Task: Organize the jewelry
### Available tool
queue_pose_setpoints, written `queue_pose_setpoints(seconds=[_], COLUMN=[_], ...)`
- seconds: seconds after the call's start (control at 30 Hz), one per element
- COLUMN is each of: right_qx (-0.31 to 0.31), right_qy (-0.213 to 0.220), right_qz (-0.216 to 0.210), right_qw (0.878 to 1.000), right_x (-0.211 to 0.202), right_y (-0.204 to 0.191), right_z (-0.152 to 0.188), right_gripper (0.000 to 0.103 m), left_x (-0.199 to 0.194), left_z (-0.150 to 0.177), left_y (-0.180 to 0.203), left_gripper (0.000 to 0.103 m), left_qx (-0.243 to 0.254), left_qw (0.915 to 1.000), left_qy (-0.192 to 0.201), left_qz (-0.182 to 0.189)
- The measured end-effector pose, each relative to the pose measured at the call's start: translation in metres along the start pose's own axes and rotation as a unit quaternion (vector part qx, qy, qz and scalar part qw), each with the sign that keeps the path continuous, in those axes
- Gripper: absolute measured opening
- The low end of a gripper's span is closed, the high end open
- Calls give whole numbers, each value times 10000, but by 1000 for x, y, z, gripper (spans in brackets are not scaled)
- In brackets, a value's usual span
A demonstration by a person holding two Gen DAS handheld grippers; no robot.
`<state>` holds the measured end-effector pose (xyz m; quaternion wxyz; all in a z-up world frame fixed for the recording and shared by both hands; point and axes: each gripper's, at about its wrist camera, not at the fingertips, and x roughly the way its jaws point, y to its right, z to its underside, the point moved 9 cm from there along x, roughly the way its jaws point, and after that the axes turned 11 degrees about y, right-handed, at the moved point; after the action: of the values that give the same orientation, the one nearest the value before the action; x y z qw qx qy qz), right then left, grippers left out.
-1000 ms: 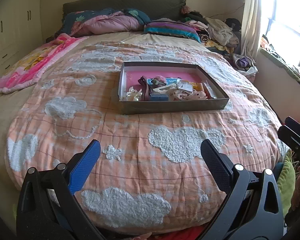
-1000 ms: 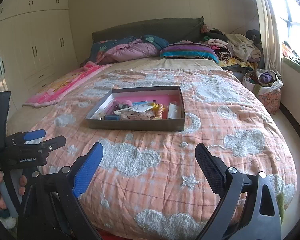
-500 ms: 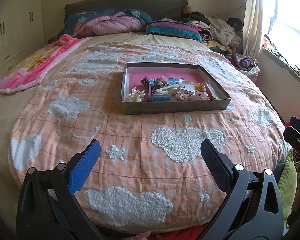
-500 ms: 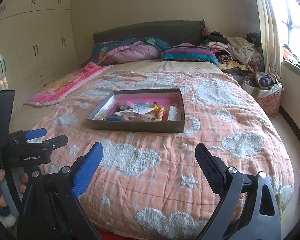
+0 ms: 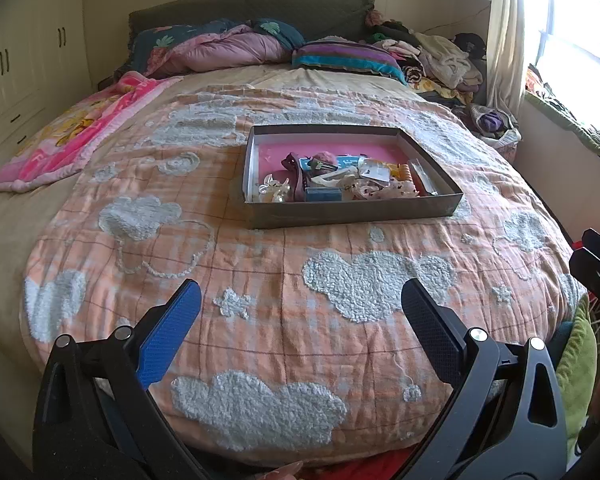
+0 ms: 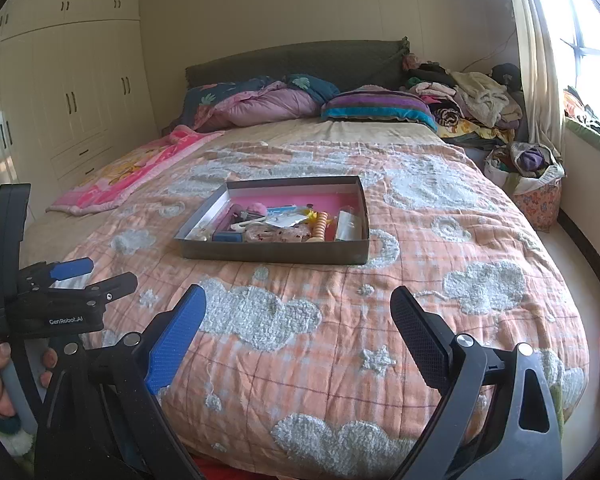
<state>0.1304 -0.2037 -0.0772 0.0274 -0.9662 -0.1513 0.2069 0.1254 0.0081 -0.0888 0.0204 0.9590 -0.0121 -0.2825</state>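
Both my tongs, left and right, are spread wide, gripping nothing, held back at the bed's foot. The shallow grey cardboard tray with pink lining sits mid-quilt, jumbled clips and trinkets piled inside, all well apart from me.

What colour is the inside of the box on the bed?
Bright pink. The box has a pink floor and grey walls, clearest in the left wrist view.

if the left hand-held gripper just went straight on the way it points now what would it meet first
Most likely the peach checked quilt with white clouds: the open left hand-held gripper hangs low over the near end of the bed. The shallow grey box with pink lining lies farther on, slightly right. Depth is hard to judge.
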Motion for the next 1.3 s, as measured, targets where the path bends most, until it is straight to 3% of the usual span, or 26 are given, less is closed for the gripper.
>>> queue_pose_setpoints(seconds=[1.3], right_qx=[9], right_qy=[-35], right_qz=[-4], right_qw=[10000], right_x=[-3], right_y=[-4], right_z=[4], right_gripper=[93], left_x=[-2], left_z=[-1], left_y=[0], left_gripper=[94], left_qx=[69], left_qw=[9999], left_qy=[61], left_qz=[-61])
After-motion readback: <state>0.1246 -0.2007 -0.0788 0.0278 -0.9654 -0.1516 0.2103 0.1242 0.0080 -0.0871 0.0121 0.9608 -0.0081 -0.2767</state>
